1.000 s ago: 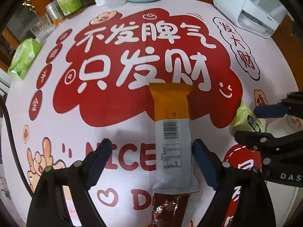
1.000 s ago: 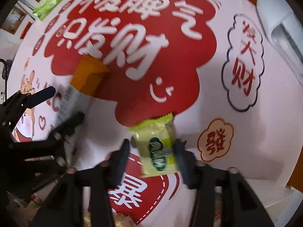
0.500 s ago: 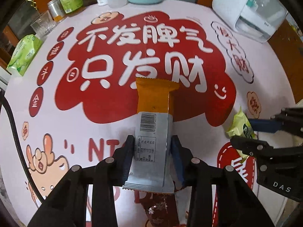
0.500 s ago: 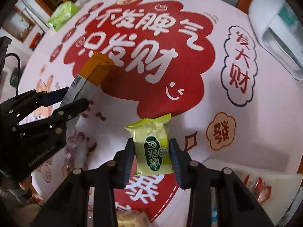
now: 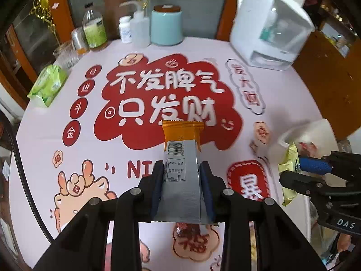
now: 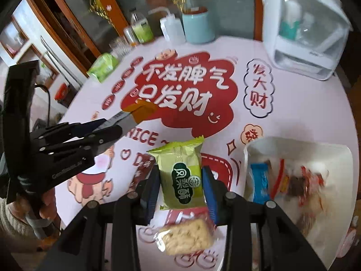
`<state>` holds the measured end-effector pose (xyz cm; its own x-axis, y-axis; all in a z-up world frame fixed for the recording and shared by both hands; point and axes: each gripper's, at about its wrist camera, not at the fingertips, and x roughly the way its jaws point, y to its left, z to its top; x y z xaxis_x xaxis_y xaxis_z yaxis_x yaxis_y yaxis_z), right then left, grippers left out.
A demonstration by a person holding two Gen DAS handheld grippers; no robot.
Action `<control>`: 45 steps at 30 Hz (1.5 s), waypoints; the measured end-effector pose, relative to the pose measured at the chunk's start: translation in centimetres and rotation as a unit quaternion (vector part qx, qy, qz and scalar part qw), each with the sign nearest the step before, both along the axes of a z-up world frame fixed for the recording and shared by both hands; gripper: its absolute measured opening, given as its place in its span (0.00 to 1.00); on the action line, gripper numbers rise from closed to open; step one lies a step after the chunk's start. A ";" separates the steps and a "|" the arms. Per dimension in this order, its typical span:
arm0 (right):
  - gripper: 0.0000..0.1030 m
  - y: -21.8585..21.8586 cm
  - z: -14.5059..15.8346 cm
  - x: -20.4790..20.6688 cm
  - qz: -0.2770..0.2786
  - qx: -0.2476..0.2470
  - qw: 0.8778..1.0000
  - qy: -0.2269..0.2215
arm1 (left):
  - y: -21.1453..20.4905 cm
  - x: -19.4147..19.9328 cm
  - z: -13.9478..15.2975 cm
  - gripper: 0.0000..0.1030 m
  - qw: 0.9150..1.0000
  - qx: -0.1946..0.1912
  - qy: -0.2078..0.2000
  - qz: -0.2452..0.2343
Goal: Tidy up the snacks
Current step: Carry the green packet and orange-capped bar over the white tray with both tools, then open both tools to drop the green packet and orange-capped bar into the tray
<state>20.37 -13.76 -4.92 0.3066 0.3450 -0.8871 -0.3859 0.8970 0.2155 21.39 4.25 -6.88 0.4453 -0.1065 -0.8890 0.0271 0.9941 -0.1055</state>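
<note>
The left gripper [image 5: 181, 189] is clamping a long orange-and-grey snack bar [image 5: 181, 158] between its blue-padded jaws, holding it lifted above the printed tablecloth [image 5: 135, 158]. The bar's orange end is pointing away from the gripper, toward the large white characters "只发财" on the cloth's red cloud shape; its grey half is showing a barcode and a block of fine print too small to read.

The right gripper [image 6: 180, 187] is squeezing a yellow-green pastry packet [image 6: 180, 174], jaws closed on both its sides. The packet's dark green label is carrying the characters "凤梨酥". In the left wrist view the same packet is appearing edge-on, just in front of the right gripper, whose body is bearing the letters "DAS".

Relative to the pastry packet, a white container [image 6: 297, 180] holding mixed wrapped snacks, blurred, is sitting just to the right; a clear-wrapped cracker [image 6: 185, 237] is lying below it on the cloth; a dark red wrapper [image 6: 142, 174] is lying to its left.

The cloth is also reading "不发脾气" and "NICE". At the table's far edge beyond the red cloud, a pale blue canister [image 5: 166, 26], a wash bottle [image 5: 138, 30], a green-labelled bottle [image 5: 93, 30] and a white appliance [image 5: 270, 24] are standing; a green pack [image 5: 47, 85] is lying at the left edge.
</note>
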 end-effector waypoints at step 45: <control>0.49 -22.4 3.2 -10.5 -0.291 0.001 0.953 -0.086 | -26.4 -7.0 6.7 0.87 0.972 -0.004 -0.073 -0.223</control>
<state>9.87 -36.18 -1.77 0.5873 0.0727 -0.8061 0.1475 0.9697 0.1949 14.39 -22.18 -0.21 0.4743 -0.3240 -0.8185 0.4710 0.8789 -0.0749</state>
